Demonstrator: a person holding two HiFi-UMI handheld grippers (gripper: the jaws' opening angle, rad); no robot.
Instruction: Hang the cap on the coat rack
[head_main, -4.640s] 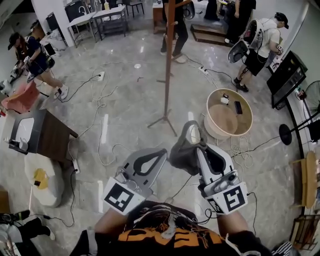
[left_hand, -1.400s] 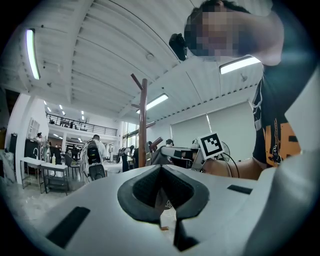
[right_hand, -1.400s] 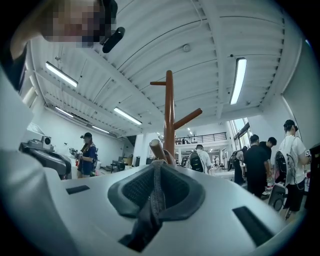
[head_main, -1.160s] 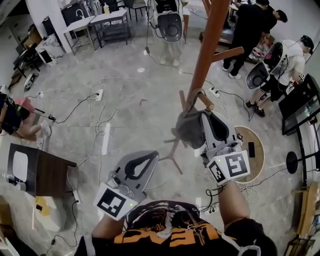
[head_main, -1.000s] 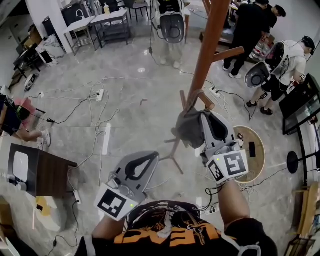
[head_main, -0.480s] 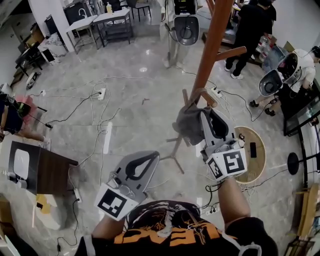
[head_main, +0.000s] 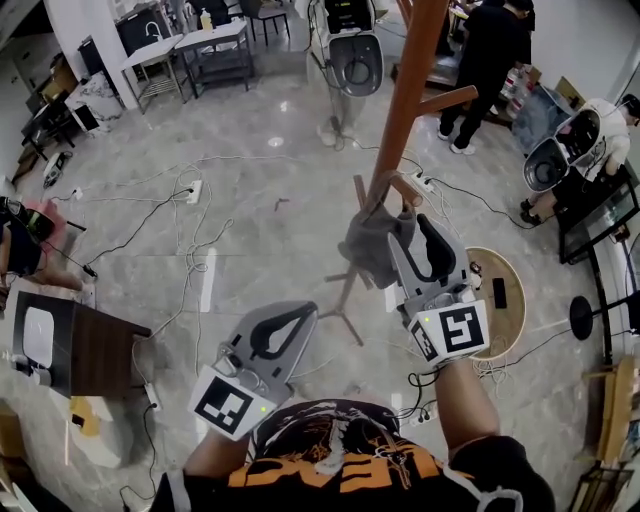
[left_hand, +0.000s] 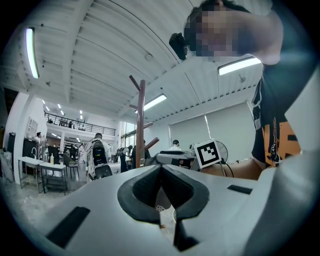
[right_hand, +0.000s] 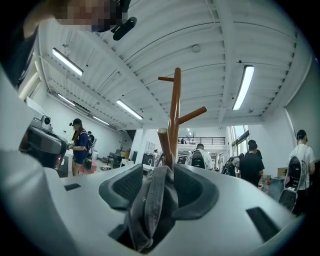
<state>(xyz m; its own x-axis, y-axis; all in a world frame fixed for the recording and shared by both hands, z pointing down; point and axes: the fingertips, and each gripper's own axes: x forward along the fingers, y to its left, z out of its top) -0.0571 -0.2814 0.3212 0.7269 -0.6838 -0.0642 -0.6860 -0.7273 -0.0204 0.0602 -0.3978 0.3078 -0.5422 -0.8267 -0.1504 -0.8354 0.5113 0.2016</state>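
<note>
Closest to the person's body, the left gripper has its jaws pressed together on nothing. Further out, the right gripper is opening its jaws with the grey cap between them (the fabric sags loosely in the gap). The cap's top lies at a low peg of the wooden coat rack.

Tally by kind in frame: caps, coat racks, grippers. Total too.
cap: 1
coat rack: 1
grippers: 2 (left gripper, shut; right gripper, jaws opening with the cap between them)
total: 4
</note>
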